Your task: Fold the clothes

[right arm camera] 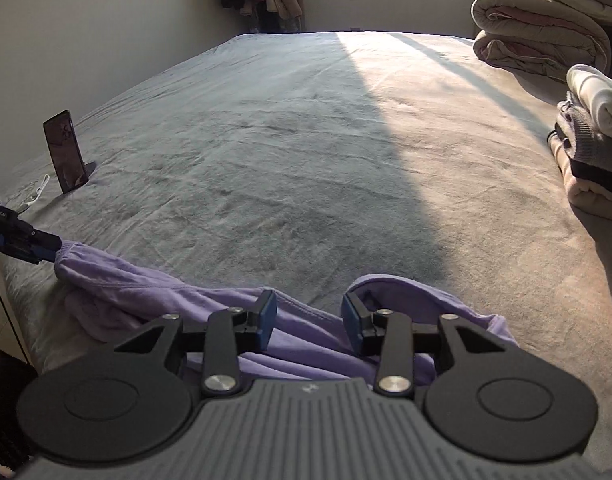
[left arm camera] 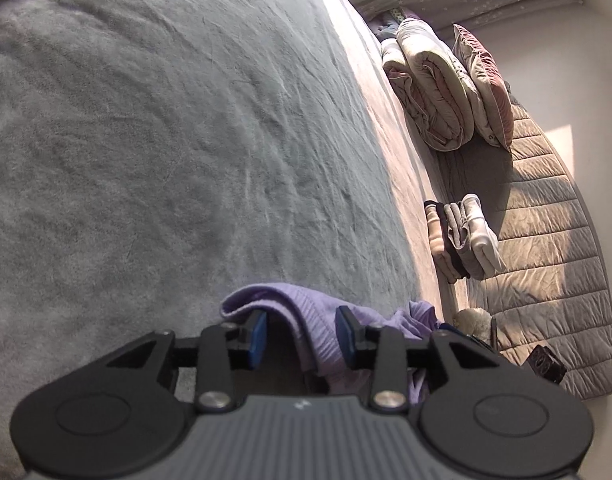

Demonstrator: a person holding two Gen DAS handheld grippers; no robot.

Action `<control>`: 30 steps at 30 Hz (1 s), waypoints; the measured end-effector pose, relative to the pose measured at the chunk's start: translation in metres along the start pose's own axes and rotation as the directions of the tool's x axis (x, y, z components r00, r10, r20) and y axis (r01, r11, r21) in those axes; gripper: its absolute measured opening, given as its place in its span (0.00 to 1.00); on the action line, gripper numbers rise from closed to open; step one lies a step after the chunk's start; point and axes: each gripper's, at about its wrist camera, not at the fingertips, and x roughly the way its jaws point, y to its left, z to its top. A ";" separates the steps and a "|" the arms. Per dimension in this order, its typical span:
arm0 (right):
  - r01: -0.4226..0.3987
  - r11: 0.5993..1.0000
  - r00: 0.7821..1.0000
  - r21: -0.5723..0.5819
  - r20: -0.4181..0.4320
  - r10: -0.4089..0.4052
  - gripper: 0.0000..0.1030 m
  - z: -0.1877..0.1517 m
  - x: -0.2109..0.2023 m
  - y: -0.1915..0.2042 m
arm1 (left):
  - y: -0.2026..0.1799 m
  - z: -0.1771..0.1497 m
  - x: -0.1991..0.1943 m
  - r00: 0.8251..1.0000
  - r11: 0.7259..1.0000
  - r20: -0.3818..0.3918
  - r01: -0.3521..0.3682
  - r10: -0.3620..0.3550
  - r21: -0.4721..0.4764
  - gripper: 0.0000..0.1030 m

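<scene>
So the lavender garment [right arm camera: 153, 300] is a soft, thin knit, crumpled in loose folds along the near edge of the bed [right arm camera: 306, 140]. The bed cover is a grey fleecy blanket, fuzzy nap with brush marks all over, half in shade and half in warm sun.

Right gripper [right arm camera: 309, 322]: black linkage arms, blue rubbery pads, jaws spread with a clear gap. Purple fabric lies under and between them, and one fold humps up around the right-hand pad, but nothing is pinched.

Left gripper [left arm camera: 301, 334]: also spread apart. A ridge of the same ribbed-looking cloth runs up between the pads, loose, not squeezed. From the right wrist camera its tip sits right at the garment's far left corner.

Off to the side there's a stack of folded clothes [right arm camera: 594, 148], cream, grey and dark layers, chunky knit edges. Behind it a rolled puffy quilt [right arm camera: 542, 28], beige and pink. A dark glossy phone [right arm camera: 65, 150] stands upright on the blanket, well apart from the garment.
</scene>
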 end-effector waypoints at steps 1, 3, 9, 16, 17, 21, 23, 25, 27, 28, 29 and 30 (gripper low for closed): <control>-0.058 0.998 0.998 -0.035 -0.008 0.058 0.40 0.000 0.004 0.011 | 0.000 0.000 0.001 1.000 1.000 0.004 0.006 -0.006 -0.007 0.36; -0.124 0.987 0.992 -0.106 -0.033 0.121 0.40 0.000 0.013 0.032 | -0.002 0.001 0.005 1.000 1.000 0.014 0.006 -0.006 -0.015 0.36; -0.191 0.946 0.980 -0.261 -0.106 0.168 0.40 -0.004 0.038 0.076 | -0.008 0.003 0.012 0.999 1.000 0.051 -0.001 0.002 -0.026 0.34; -0.195 0.891 0.975 -0.410 -0.182 0.130 0.40 -0.011 0.053 0.104 | -0.008 0.010 0.018 0.994 0.999 0.096 -0.038 0.042 -0.039 0.25; -0.168 0.883 0.977 -0.438 -0.195 0.089 0.37 -0.013 0.058 0.106 | -0.009 0.011 0.018 0.993 0.998 0.104 -0.043 0.046 -0.038 0.22; -0.181 0.893 0.969 -0.412 -0.228 0.091 0.04 -0.013 0.067 0.107 | -0.017 0.016 0.017 0.988 0.998 0.145 -0.058 0.057 0.004 0.07; -0.243 0.904 0.959 -0.350 -0.228 0.170 0.04 -0.006 0.064 0.109 | -0.023 0.019 0.016 0.984 0.998 0.171 -0.057 0.051 0.035 0.06; -0.308 0.904 0.943 -0.295 -0.217 0.251 0.04 0.000 0.060 0.115 | -0.031 0.021 0.013 0.979 0.996 0.199 -0.050 0.035 0.071 0.05; -0.375 0.893 0.921 -0.251 -0.208 0.328 0.02 0.005 0.059 0.122 | -0.039 0.023 0.010 0.975 0.994 0.221 -0.038 0.014 0.103 0.05; -0.405 0.885 0.909 -0.232 -0.204 0.363 0.02 0.007 0.058 0.126 | -0.043 0.024 0.008 0.972 0.992 0.233 -0.030 0.001 0.121 0.05; -0.440 0.872 0.894 -0.213 -0.195 0.404 0.01 0.010 0.057 0.132 | -0.047 0.025 0.006 0.969 0.990 0.245 -0.023 -0.012 0.139 0.05; -0.476 0.858 0.876 -0.193 -0.184 0.445 0.02 0.014 0.057 0.138 | -0.052 0.025 0.004 0.966 0.988 0.257 -0.016 -0.025 0.157 0.05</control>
